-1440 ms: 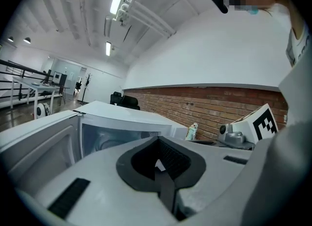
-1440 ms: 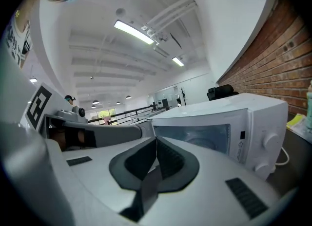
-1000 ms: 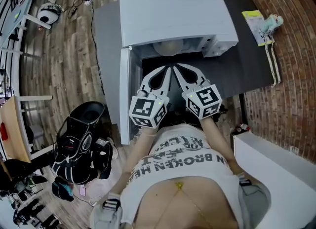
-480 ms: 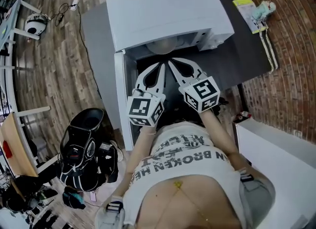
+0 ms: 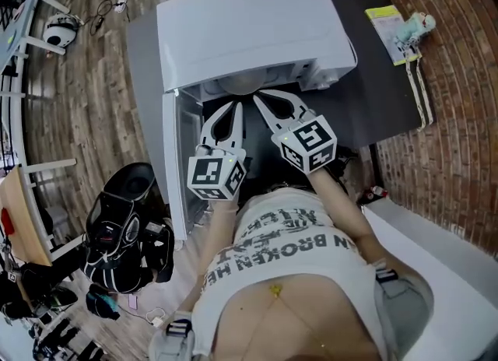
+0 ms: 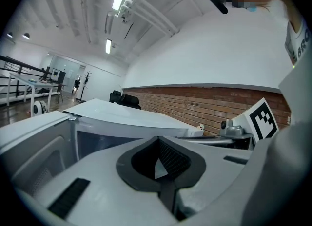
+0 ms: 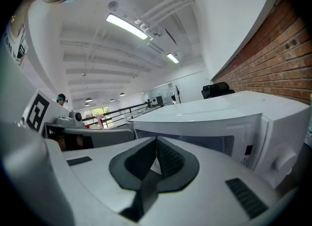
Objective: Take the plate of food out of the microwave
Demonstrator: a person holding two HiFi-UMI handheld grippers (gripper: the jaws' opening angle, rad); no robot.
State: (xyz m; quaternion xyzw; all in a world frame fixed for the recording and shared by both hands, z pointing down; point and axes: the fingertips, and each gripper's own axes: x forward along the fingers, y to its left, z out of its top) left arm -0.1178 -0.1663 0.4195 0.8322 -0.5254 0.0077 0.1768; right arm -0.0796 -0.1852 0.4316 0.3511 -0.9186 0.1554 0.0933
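Both closed — left gripper, right gripper, microwave

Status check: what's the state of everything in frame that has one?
microwave door: open, swung to the left.
plate: inside the microwave, mostly hidden.
left gripper: shut, empty.
right gripper: shut, empty.

Lit brightly and evenly from above by long white fluorescent ceiling tubes. Evenly pale on white box-shaped metal microwave, shadowed under its front edge. Strongly fisheye-bent toward edges; black corners in both gripper views. Soft-focused in near foreground, sharper beyond.
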